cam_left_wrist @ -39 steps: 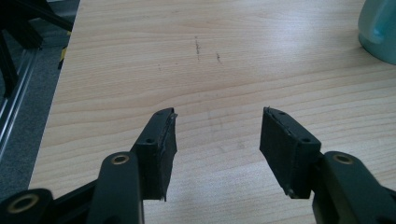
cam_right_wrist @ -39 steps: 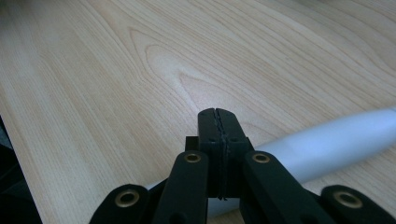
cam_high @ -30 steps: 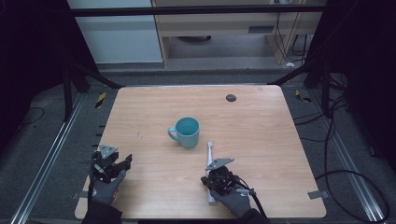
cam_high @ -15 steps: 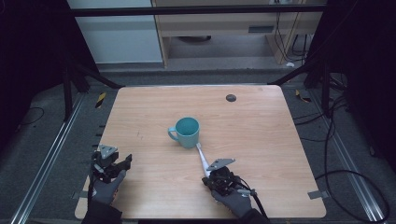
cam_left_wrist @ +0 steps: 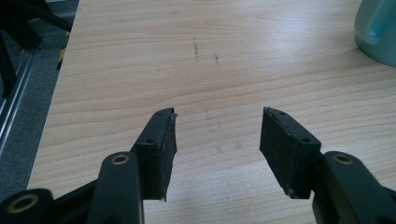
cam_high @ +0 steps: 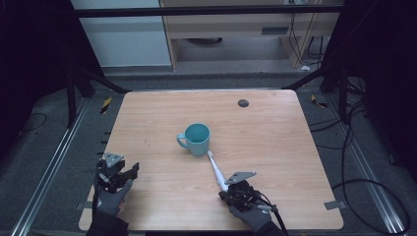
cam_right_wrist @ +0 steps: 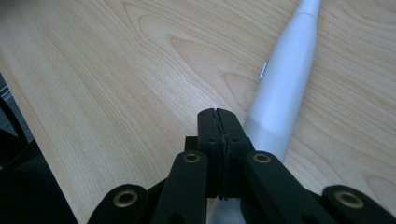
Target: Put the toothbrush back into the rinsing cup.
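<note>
Toothbrush [cam_right_wrist: 279, 95] beside closed right gripper [cam_right_wrist: 219, 114], mug [cam_high: 197, 138] beyond

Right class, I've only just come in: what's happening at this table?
A person works at a wooden table with tongs in each hand. The right tongs are shut, their jaws pressed together beside a white electric toothbrush lying on the table, touching its thick end rather than gripping it. The toothbrush's thin end points at a teal mug standing upright mid-table. The left tongs are open with nothing between them, resting near the table's front left corner.
</note>
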Demonstrator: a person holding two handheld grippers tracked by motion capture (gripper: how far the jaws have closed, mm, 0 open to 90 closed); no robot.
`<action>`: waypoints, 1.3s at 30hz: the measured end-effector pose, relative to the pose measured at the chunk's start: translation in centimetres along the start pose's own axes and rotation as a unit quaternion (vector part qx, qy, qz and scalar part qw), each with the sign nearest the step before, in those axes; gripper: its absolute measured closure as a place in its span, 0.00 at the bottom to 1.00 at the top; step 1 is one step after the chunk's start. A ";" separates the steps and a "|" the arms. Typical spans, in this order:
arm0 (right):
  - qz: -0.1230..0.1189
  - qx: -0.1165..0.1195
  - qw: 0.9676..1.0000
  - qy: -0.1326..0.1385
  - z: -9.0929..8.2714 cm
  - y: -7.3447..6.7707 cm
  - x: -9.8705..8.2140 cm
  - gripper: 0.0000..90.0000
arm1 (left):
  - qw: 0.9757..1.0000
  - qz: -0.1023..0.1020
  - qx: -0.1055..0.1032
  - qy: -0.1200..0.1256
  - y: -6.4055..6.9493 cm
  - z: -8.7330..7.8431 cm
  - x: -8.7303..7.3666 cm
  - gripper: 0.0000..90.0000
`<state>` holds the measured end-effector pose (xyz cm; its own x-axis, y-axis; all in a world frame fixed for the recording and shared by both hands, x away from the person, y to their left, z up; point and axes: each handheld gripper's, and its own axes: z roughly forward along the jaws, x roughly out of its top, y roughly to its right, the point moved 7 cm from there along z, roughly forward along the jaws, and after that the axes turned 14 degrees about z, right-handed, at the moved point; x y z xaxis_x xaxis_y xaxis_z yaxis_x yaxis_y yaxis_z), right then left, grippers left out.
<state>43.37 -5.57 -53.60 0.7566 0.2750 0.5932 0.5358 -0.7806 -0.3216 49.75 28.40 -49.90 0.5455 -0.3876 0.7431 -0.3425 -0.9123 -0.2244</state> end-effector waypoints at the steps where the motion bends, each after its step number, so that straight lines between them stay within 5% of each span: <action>1: 0.004 0.000 1.000 -0.002 -0.1 0.1 -0.1 0.99 | 1.000 0.000 0.000 0.000 0.0 0.0 0.0 0.50; 39: 0.022 -0.017 0.999 0.019 -2.0 2.1 -0.3 0.99 | 1.000 0.001 -0.001 -0.001 0.0 0.0 0.0 0.50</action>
<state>43.56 -8.45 -52.93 0.7646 0.2184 0.6063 0.4879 -0.8108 -0.3233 49.77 28.36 -49.92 0.5457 -0.3894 0.7420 -0.3443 -0.9115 -0.2251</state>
